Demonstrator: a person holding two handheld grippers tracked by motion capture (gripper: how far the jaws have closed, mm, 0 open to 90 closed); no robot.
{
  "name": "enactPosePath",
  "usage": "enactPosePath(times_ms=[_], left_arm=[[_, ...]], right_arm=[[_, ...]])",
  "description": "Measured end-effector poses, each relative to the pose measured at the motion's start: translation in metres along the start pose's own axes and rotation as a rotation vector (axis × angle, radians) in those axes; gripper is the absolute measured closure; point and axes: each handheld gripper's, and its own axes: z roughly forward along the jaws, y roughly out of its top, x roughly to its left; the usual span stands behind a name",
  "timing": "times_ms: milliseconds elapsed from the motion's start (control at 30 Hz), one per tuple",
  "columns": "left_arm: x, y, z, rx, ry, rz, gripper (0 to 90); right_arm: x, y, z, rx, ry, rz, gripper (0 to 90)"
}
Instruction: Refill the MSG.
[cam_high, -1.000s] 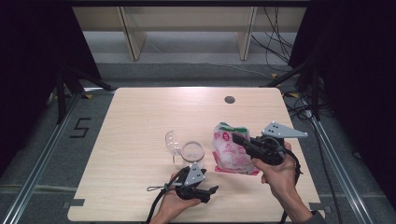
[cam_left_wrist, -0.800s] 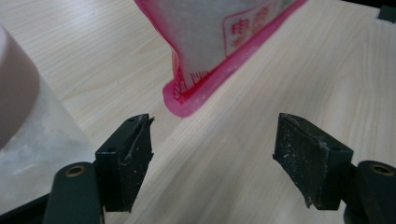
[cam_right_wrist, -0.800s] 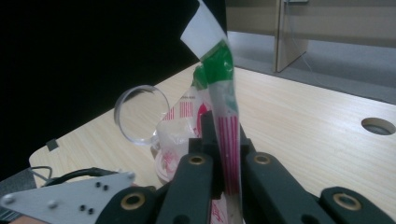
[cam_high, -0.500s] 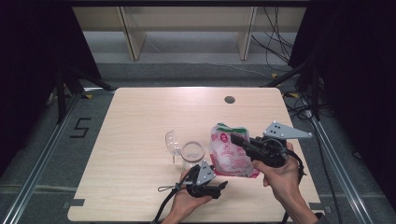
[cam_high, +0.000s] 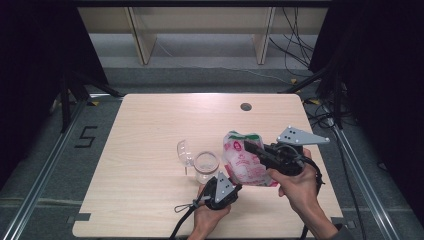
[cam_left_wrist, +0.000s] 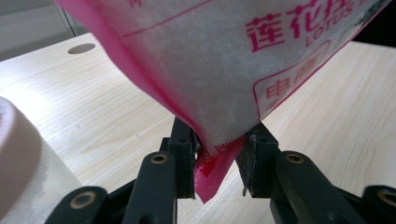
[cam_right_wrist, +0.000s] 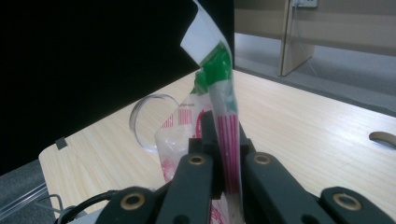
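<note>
A pink and white bag (cam_high: 245, 162) of white powder, with a green top, is held up above the table. My right gripper (cam_high: 248, 146) is shut on its upper edge, and in the right gripper view the jaws (cam_right_wrist: 223, 135) pinch the pink-striped film below the green strip. My left gripper (cam_high: 235, 187) is at the bag's lower corner. Its jaws have just been closing, and in the left gripper view (cam_left_wrist: 218, 154) the pads press the bag's bottom corner (cam_left_wrist: 210, 93) from both sides.
A glass jar (cam_high: 206, 165) stands just left of the bag, close by my left gripper (cam_left_wrist: 23, 163). Its clear lid (cam_high: 184, 151) rests tilted beside it (cam_right_wrist: 149, 119). A round cable hole (cam_high: 245, 106) sits in the wooden table (cam_high: 150, 125) at the back.
My left gripper has slid right along the table's front to the bag's lower corner and closed its jaws on it. The right gripper and bag have stayed put.
</note>
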Motion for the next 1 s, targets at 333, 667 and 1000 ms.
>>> enactPosePath(times_ms=[333,667,1000], left_arm=[[0.000,-0.001,-0.004,-0.028,-0.016,0.002,70.3],[0.001,0.001,-0.002,-0.067,-0.022,-0.039,70.5],[-0.009,0.002,0.006,-0.081,-0.017,-0.090,70.9]], right_arm=[[-0.001,0.006,0.006,-0.018,-0.009,-0.033,90.0],[0.001,0.011,0.017,-0.050,0.022,0.009,90.0],[0.003,0.016,0.029,-0.017,0.004,0.014,90.0]])
